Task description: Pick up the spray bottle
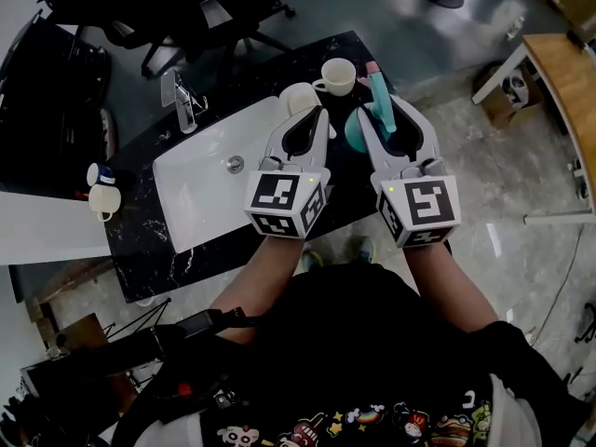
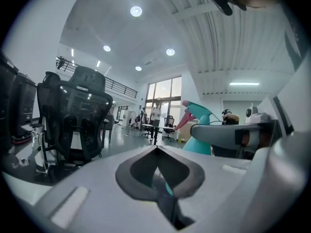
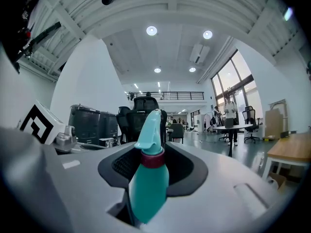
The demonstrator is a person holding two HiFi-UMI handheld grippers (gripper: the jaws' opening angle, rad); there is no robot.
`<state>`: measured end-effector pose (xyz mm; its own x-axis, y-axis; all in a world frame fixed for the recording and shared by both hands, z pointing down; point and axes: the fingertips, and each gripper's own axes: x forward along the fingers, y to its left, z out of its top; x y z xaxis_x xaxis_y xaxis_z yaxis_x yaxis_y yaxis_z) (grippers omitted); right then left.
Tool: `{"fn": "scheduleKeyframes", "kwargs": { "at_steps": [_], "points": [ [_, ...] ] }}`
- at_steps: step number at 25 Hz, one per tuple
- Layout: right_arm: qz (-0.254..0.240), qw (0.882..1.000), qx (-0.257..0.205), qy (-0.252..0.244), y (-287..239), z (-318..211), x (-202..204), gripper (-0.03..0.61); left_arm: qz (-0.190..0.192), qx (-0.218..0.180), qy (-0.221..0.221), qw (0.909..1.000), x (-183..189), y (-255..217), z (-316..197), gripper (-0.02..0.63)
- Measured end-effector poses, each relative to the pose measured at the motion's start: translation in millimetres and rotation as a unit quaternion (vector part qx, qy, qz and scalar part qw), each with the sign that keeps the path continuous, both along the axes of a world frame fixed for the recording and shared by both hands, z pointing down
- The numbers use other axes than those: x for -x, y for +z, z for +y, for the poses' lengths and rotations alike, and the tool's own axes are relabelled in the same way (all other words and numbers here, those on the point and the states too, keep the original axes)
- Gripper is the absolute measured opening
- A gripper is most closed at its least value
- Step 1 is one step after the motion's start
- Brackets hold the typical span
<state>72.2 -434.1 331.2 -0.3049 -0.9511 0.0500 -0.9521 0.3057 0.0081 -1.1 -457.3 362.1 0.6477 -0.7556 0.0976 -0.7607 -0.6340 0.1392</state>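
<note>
The teal spray bottle (image 1: 380,89), with a dark red collar and a pink trigger, is held upright between the fingers of my right gripper (image 1: 384,108), above the right end of the black marble counter (image 1: 140,236). In the right gripper view the spray bottle (image 3: 148,178) fills the gap of my right gripper (image 3: 151,149), which is shut on it. My left gripper (image 1: 321,112) hovers just left of it, shut with nothing held. In the left gripper view my left gripper (image 2: 156,148) has its jaws together, and the spray bottle (image 2: 200,111) shows to the right.
A white sink (image 1: 200,189) with a chrome faucet (image 1: 182,99) is set in the counter. Two white cups (image 1: 337,75) (image 1: 296,96) stand beyond the grippers. A small jar (image 1: 101,189) sits at the counter's left end. Office chairs (image 1: 177,7) stand behind, and a wooden desk (image 1: 559,91) is on the right.
</note>
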Motion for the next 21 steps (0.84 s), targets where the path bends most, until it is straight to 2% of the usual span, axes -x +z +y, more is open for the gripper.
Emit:
{"fn": "scheduleKeyframes", "kwargs": {
  "at_steps": [8,15,21],
  "points": [
    [0.005,1.000,0.007,0.009,-2.2,27.3,-6.4,0.172,0.001,-0.027,0.001,0.9996,7.7,-18.8,21.0,0.001],
    [-0.002,1.000,0.002,0.003,-8.0,40.5,0.1,0.172,-0.002,-0.031,-0.009,0.9995,17.8,-25.5,33.6,0.001],
    [0.007,1.000,-0.004,0.023,-16.7,54.0,-15.8,0.173,0.011,-0.032,0.014,0.9993,-1.9,-30.9,45.5,0.001]
  ]
}}
